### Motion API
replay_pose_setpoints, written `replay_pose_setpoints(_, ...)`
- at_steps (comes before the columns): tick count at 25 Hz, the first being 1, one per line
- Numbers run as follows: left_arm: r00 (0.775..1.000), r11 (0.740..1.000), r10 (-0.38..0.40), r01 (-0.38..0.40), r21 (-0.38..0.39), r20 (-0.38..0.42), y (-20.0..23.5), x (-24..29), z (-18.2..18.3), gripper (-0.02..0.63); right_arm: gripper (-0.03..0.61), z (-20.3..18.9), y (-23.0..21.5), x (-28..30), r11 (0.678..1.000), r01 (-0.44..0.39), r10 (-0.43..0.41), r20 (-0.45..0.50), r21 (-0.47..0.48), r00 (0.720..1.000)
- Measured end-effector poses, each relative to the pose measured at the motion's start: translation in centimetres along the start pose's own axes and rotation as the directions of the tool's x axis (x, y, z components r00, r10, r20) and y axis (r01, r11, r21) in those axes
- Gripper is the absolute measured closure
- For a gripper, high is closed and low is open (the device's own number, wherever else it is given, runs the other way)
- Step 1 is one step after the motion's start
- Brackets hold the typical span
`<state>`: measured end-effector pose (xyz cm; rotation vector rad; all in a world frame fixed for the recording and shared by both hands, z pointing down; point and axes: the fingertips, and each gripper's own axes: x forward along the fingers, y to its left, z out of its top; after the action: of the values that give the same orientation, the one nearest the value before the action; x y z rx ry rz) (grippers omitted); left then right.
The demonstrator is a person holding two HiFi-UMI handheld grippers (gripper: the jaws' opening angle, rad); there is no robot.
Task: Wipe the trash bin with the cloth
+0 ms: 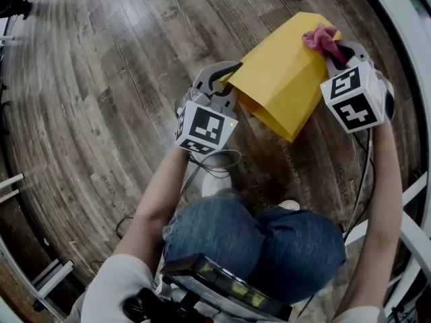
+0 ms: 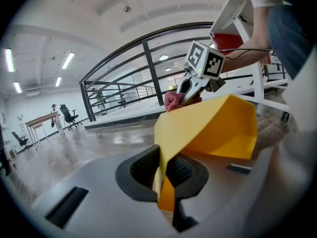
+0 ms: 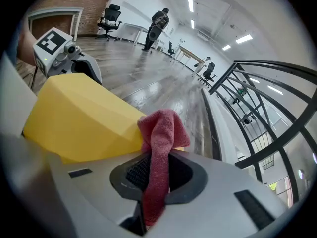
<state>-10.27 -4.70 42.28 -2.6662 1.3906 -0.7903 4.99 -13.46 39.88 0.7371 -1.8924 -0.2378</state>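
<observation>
Nearest the lens in the head view are the person's bent knees [image 1: 269,241] in blue denim, with a forearm reaching out on either side; beyond them the yellow trash bin [image 1: 283,73] is held tipped on its side over the wooden floor [image 1: 101,79], its open mouth turned back toward the person and its closed end pointing away.

At the mouth's left corner the left gripper [image 2: 166,177] has its jaws pinched nearly together on the bin's thin rim wall, one pad inside the bin and one outside, so the yellow sheet runs straight up between them; its marker cube [image 1: 205,126] faces the head camera.

At the bin's far right corner the right gripper [image 3: 153,177] has its jaws closed narrowly on the pink cloth [image 3: 158,148]; a strip of the cloth hangs down through the gap between the pads, and the bunched free end stands above them, lying against the bin's outer wall at that corner.

Both grippers sit on opposite ends of the bin, each visible in the other's view; a dark railing [image 2: 148,68] and a distant standing person [image 3: 157,26] show far off across the room.
</observation>
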Motion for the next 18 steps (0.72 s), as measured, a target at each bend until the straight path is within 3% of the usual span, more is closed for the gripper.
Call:
replay_pose_setpoints(4,1.0,1.0,0.005,-0.005,-0.006,-0.005,0.1,0.0,0.1,0.597,0.528,0.3,-0.3,-0.2,0.999,0.011,-0.011,-0.009,-0.038,1.0)
replay_pose_setpoints(7,1.0,1.0,0.001,-0.001,0.0,-0.01,0.1,0.0,0.0,0.597,0.528,1.7,0.5,-1.8,0.997,-0.005,0.008,0.039,-0.081,0.999)
replay_pose_setpoints(10,1.0,1.0,0.001,-0.001,0.006,-0.014,0.0,0.0,0.0,0.597,0.528,4.3,3.5,-4.9,0.983,-0.078,0.102,0.141,-0.167,0.985)
replay_pose_setpoints(14,1.0,1.0,0.003,-0.003,0.007,-0.013,0.0,0.2,-0.1,0.597,0.528,7.1,8.5,-8.5,0.935,-0.166,0.244,0.228,-0.313,0.943)
replay_pose_setpoints(18,1.0,1.0,0.001,0.0,0.014,-0.011,-0.1,0.0,-0.2,0.597,0.528,8.3,11.4,-9.2,0.905,-0.173,0.29,0.268,-0.388,0.919)
